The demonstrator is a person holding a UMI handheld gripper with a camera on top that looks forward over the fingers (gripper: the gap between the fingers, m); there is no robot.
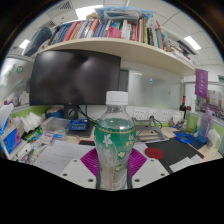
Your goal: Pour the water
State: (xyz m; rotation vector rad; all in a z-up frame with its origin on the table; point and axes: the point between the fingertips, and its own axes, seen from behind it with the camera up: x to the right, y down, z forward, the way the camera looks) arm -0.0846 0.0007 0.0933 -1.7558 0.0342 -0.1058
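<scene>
Presently, I find the hand-held gripper (115, 168) with a clear plastic water bottle (115, 145) standing upright between its two fingers. The magenta pads (93, 161) show at either side of the bottle's lower body, close against it; both fingers look pressed onto it, so I record the jaws as closed on the bottle at roughly the bottle's width. The bottle carries a white cap (117, 99) and a green label band around its middle. Its base is hidden from me, so I cannot tell whether it rests on the counter (60, 150) or is lifted clear.

Beyond the bottle, far and to the left, a dark monitor (74, 77) stands on the counter. Above it runs a shelf (115, 45) packed with books. To the near right of the fingers lies a small red round object (154, 153) on a dark mat (175, 150). A blue box (79, 125) sits under the monitor, and papers lie on the left.
</scene>
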